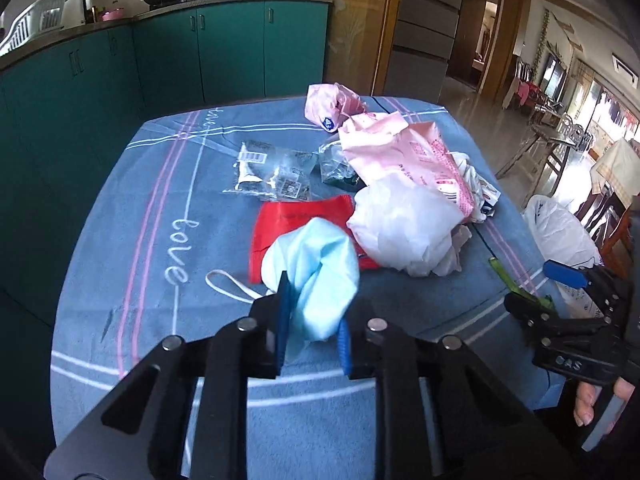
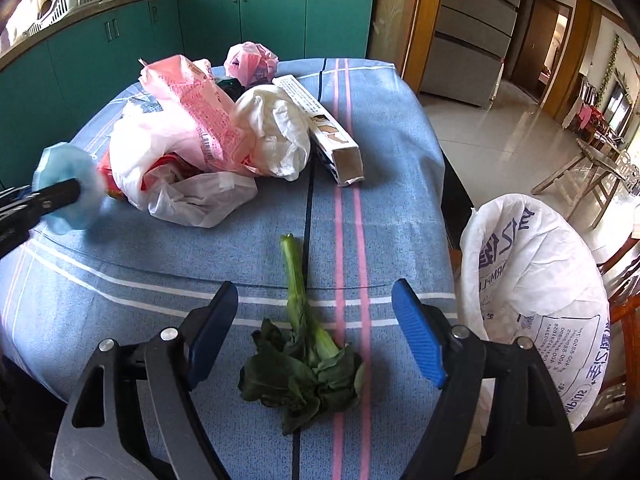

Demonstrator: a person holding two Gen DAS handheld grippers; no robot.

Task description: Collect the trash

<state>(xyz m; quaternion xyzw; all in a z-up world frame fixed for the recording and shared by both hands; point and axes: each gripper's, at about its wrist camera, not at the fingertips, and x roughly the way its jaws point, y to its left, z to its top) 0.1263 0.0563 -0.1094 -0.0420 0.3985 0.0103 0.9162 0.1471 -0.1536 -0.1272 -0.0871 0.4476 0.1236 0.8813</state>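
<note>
At lower centre the left claw (image 1: 312,322) pinches a blue mask (image 1: 316,276) over the counter (image 1: 120,240), the right claw (image 2: 316,328) gapes around a vegetable stalk (image 2: 298,280); the thin mask may slip.

The left tongs (image 1: 312,320) point steeply down, their 2 blue pads (image 1: 283,320) pinched together on a mask (image 1: 320,276). The right tongs (image 2: 316,328) also tilt down, pads (image 2: 418,336) spread wide with nothing gripped. A hand (image 1: 600,400) grips the right tongs' handle, fingertips showing
</note>
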